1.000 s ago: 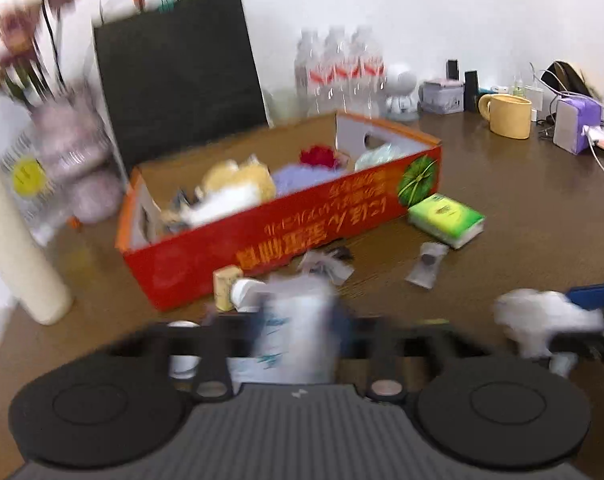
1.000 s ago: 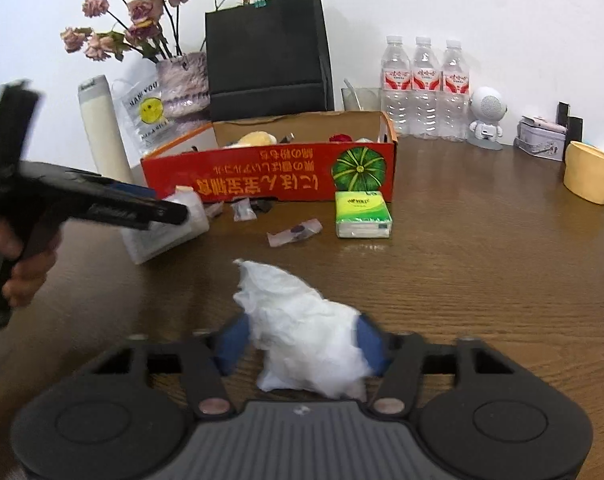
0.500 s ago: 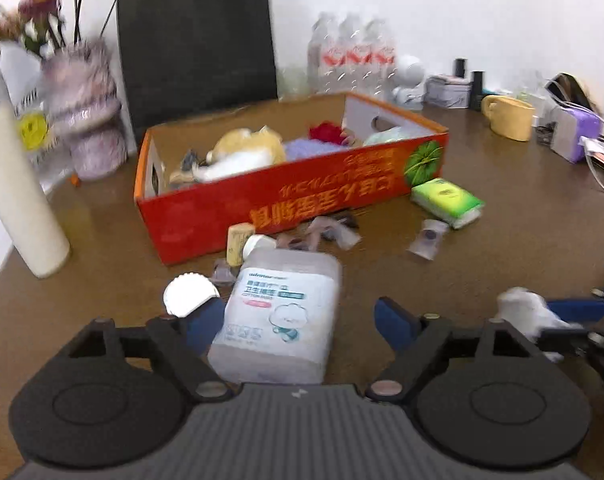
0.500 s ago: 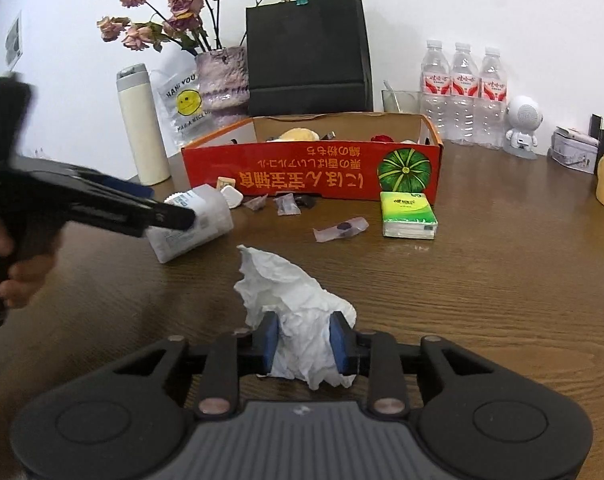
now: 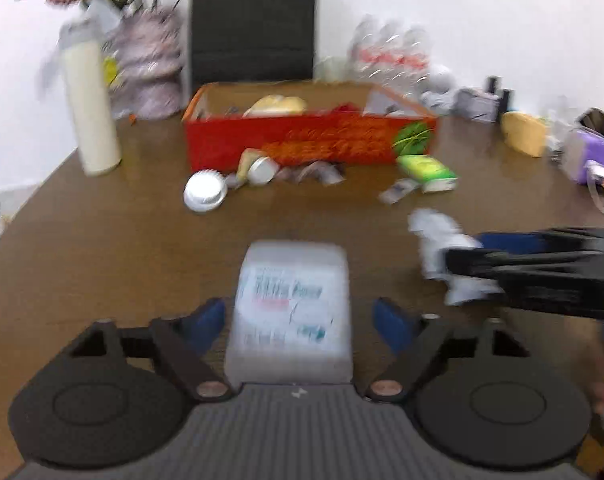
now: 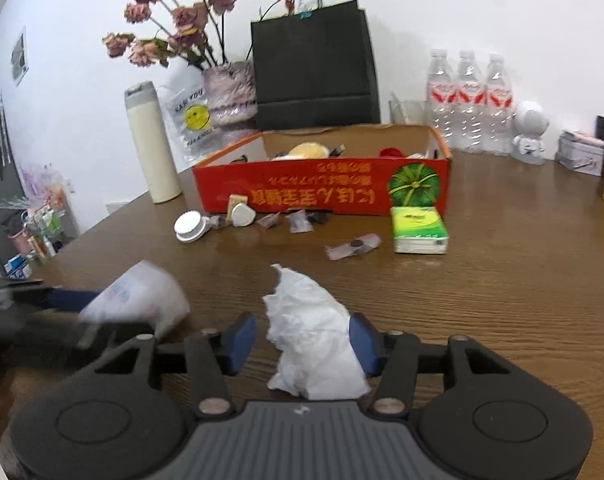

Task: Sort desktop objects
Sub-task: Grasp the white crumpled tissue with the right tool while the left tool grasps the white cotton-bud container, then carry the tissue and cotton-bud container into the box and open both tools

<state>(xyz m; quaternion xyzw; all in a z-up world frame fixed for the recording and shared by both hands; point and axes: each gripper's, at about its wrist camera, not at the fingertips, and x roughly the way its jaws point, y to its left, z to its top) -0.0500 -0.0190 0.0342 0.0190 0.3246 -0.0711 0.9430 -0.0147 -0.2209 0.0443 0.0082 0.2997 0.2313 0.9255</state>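
Left gripper (image 5: 300, 320) opening, wipes pack (image 5: 292, 312) between pads, untouched.

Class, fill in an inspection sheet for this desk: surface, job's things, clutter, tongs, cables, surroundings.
Surface: brown wooden table, crowded.
Job's things: red box partly filled; wipes pack; crumpled tissue; green tissue packet; white lid; small wrappers.
Clutter: thermos, flower vase, black bag, three water bottles, yellow mug.
Tongs: left tongs opening, astride the wipes pack with gaps both sides; right tongs opening, tissue between them.
Cables: white cable by purple box.
Surroundings: white wall.
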